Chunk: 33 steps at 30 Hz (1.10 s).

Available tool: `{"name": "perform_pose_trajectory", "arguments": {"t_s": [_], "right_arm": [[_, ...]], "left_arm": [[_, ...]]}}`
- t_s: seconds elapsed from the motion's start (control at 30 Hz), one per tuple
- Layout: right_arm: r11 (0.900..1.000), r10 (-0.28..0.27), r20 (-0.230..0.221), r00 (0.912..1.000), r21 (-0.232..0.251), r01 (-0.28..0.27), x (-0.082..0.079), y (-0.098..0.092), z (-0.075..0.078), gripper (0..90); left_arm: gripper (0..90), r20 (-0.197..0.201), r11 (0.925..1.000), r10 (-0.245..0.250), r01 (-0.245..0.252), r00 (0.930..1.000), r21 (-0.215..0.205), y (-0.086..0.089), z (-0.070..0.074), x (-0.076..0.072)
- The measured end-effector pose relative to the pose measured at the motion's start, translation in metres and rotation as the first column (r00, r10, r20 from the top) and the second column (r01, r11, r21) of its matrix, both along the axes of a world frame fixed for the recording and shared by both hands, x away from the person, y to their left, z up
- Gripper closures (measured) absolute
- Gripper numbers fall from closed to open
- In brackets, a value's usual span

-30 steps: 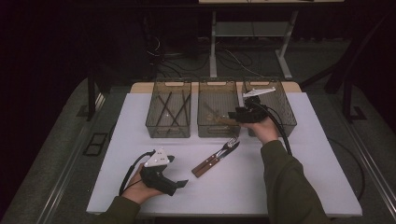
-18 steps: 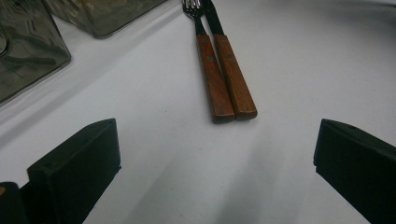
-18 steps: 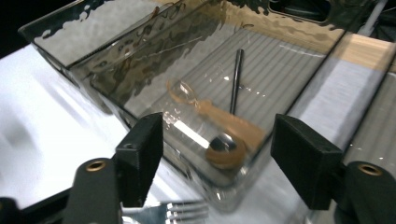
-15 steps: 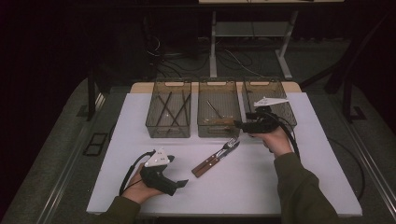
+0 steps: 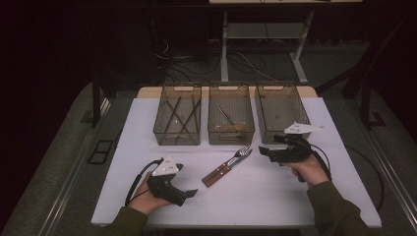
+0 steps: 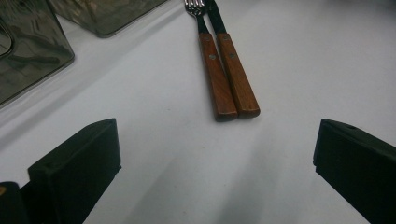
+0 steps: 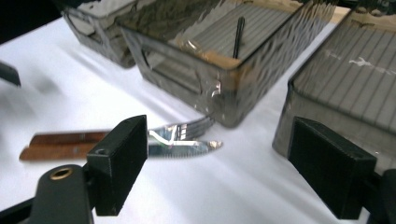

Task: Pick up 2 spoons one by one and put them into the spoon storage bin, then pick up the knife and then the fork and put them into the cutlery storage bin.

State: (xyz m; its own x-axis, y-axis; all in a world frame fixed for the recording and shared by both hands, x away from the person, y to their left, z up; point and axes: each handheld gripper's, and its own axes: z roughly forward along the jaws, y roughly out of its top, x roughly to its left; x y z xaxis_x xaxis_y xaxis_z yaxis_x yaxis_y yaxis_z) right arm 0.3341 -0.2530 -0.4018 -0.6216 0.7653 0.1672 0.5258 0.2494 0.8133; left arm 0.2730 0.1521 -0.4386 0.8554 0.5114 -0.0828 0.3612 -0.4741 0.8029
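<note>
Hovering just right of the cutlery, the right gripper (image 5: 262,151) has its jaws spread wide with nothing between them, and they have just been opening. A fork (image 5: 236,157) and a knife (image 5: 222,170), both with brown wooden handles, lie side by side and touching on the white surface (image 5: 275,196), handles toward the person, tips pointing up toward the bins. In the right gripper view the knife's (image 7: 182,150) serrated blade and the fork's (image 7: 191,127) tines sit low between the black jaws, close to the left one, though no pad touches them. Over on the other side, the left gripper (image 5: 193,193) rests low near the front edge of the surface, jaws also standing wide apart and empty; its own view looks straight up the two wooden handles (image 6: 229,77). Behind the cutlery stand three smoky translucent bins in a row: the left bin (image 5: 177,135) holds dark sticks, the middle bin (image 5: 231,133) holds a thin utensil, and the right bin (image 5: 275,93) sits just behind the right gripper.
</note>
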Motion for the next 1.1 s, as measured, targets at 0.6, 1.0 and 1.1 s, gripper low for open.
{"name": "perform_pose_trajectory", "arguments": {"t_s": [0.6,1.0,1.1], "right_arm": [[0.998,0.022,0.014,0.9997,-0.055,-0.021,-0.06,-0.033,-0.03,18.4],[0.997,0.033,-0.011,0.9994,-0.07,-0.034,-0.072,-0.044,-0.042,18.3],[0.997,0.044,-0.011,0.999,-0.068,-0.044,-0.072,-0.043,-0.042,18.3]], "left_arm": [[0.0,0.002,1.0,0.003,-0.003,1.0,0.002,0.001,0.001,0.0],[9.1,-0.042,0.9993,0.032,-0.031,0.9986,0.019,-0.004,0.006,0.008],[15.3,-0.055,0.999,0.043,-0.042,0.9976,0.012,-0.008,0.009,0.013]]}}
